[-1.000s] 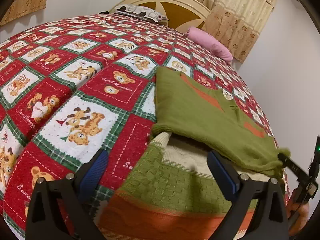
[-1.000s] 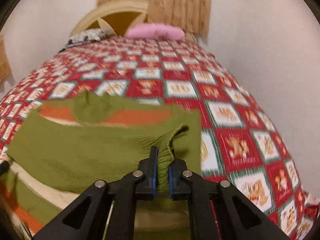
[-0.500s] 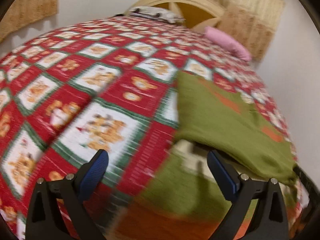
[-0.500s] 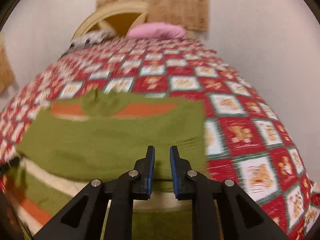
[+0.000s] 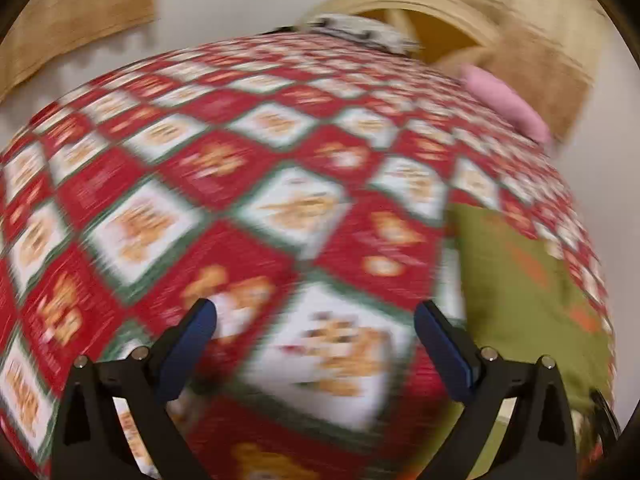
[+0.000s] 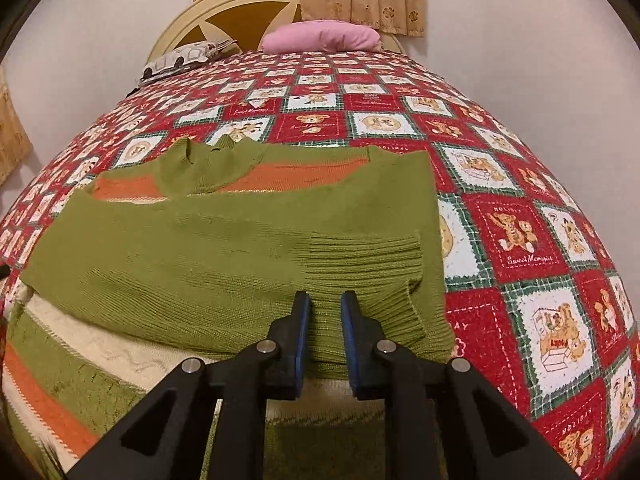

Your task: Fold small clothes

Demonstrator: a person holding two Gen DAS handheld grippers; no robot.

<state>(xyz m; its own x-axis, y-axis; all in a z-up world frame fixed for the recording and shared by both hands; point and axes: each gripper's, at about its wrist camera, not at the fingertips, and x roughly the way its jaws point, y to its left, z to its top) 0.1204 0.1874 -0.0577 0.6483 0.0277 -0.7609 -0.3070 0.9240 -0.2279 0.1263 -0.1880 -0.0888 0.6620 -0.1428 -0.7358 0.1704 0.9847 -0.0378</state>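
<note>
Near the foot edge of the bed [image 6: 460, 92] lies a green sweater [image 6: 224, 248], sleeve folded across. It looks soft and floppy, so I'd grab the ribbed cuff [image 6: 368, 264]. Right gripper [image 6: 323, 312] is slightly open, empty; left gripper [image 5: 316, 316] gapes wide over quilt, empty.

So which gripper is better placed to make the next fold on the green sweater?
Probably right. The right gripper hangs just over the green sweater by its ribbed cuff, jaws slightly apart. The left gripper, wide open, faces bare quilt.
</note>
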